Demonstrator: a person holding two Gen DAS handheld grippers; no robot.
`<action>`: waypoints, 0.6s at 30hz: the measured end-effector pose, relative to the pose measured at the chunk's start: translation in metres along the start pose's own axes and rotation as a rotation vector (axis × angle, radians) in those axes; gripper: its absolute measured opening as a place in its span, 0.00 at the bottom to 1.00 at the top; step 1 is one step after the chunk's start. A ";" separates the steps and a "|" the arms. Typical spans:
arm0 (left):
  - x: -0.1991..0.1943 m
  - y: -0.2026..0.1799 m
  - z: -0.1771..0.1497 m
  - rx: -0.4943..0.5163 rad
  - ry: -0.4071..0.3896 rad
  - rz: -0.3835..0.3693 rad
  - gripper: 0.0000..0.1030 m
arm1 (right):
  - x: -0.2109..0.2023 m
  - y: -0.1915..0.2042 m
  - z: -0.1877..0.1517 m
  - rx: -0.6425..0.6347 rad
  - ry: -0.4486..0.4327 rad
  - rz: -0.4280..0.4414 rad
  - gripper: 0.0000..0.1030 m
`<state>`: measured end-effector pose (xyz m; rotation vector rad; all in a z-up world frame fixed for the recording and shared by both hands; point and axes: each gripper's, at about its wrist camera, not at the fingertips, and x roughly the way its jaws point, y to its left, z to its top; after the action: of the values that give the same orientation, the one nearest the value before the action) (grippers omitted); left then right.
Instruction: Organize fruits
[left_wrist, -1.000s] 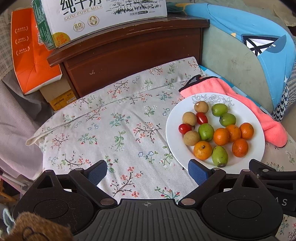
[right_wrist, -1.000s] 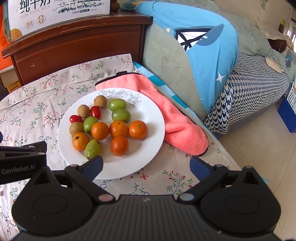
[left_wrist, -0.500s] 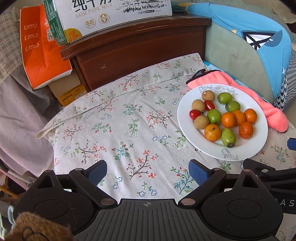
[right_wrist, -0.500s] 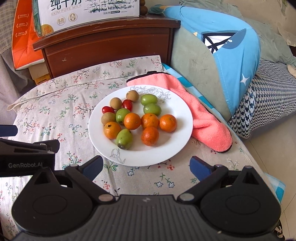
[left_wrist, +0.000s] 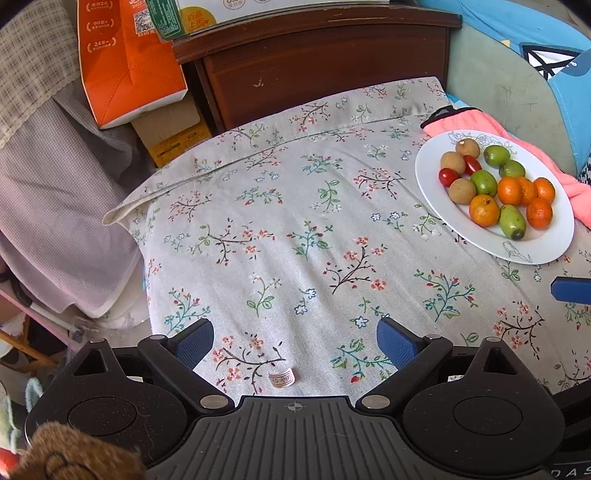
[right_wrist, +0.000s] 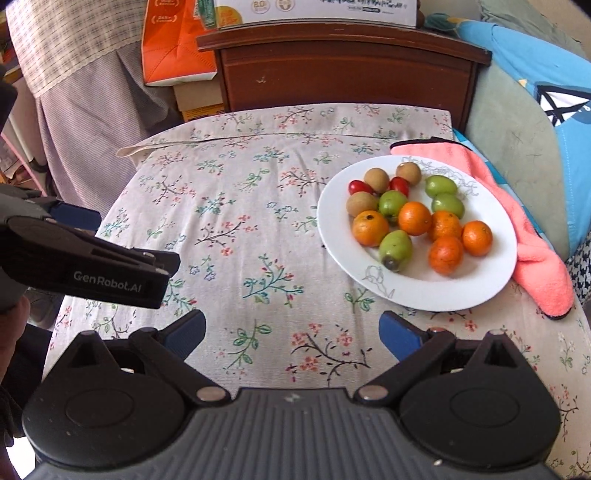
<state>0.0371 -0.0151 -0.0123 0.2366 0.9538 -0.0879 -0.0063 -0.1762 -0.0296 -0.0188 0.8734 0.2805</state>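
Both tongs (left_wrist: 295, 341) (right_wrist: 291, 330) spread, empty, fruit plate (right_wrist: 417, 291) ahead-right, apparently well apart.

The milk carton (left_wrist: 258, 7) on the wooden cabinet (left_wrist: 317, 55) is cut off by the top edge in both wrist views, so only its lowest strip of print is seen, and the orange box (left_wrist: 125, 55) beside it is clipped at the top as well. In the left wrist view only one blue fingertip of the right gripper (left_wrist: 570, 290) is seen at the right edge, and the print on the small label (left_wrist: 282, 378) lying on the floral cloth (left_wrist: 295, 240) is too small to be read. In the right wrist view the left gripper (right_wrist: 74, 218) is cut off by the left edge, and the pink towel (right_wrist: 517, 221) is partly hidden under the white plate (right_wrist: 443, 295).
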 end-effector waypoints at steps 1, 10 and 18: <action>0.001 0.003 -0.001 -0.007 0.004 0.002 0.93 | 0.003 0.004 -0.003 -0.012 0.005 0.014 0.97; 0.000 0.014 -0.004 -0.026 0.011 0.006 0.93 | 0.032 0.027 -0.019 -0.112 -0.028 0.052 0.97; 0.001 0.014 -0.005 -0.027 0.015 -0.003 0.93 | 0.045 0.037 -0.025 -0.189 -0.130 0.052 0.99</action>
<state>0.0361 -0.0008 -0.0131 0.2114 0.9694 -0.0760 -0.0069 -0.1327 -0.0759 -0.1520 0.7167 0.4080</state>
